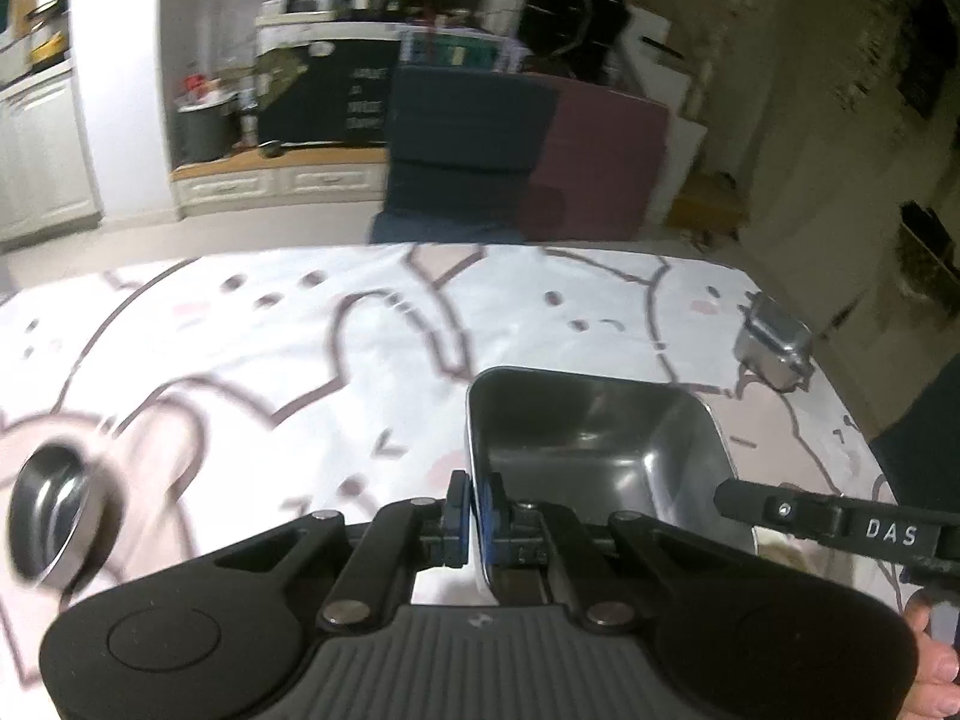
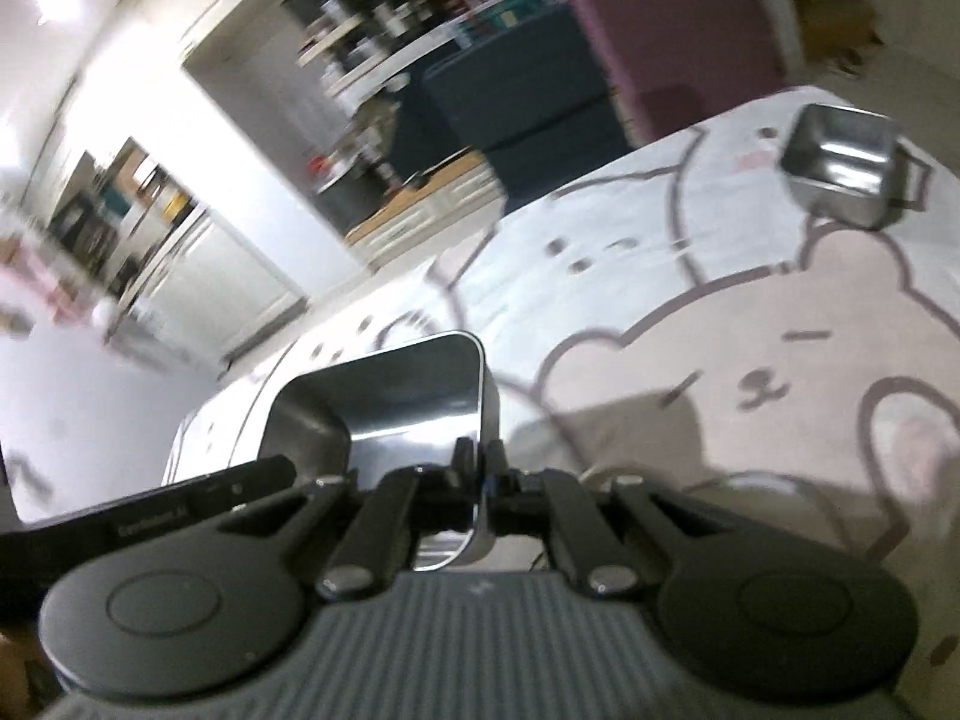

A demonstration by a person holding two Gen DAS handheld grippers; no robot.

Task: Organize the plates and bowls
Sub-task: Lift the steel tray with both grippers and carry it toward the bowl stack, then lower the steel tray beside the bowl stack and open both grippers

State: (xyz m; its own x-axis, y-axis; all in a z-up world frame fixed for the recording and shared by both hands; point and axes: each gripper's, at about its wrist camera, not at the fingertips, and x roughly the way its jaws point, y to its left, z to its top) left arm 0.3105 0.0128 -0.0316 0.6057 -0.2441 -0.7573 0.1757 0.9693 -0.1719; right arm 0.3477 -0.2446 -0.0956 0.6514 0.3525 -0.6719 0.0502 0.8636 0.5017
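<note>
The left gripper (image 1: 474, 516) and the right gripper (image 2: 480, 483) each clamp opposite rims of one large square steel tray (image 1: 588, 438). A smaller square steel container (image 2: 840, 168) sits well ahead, right of the right gripper, and a round steel bowl (image 1: 54, 516) lies far left of the left gripper, on the bear-print tablecloth (image 1: 300, 360).

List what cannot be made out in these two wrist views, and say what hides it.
- Left wrist: round bowl, motion-blurred; contents unreadable.
- Left wrist: square tray, near edge hidden behind left claw.
- Right wrist: shelf items, smeared by blur.
- Right wrist: small tin, blurred; contents unclear.
</note>
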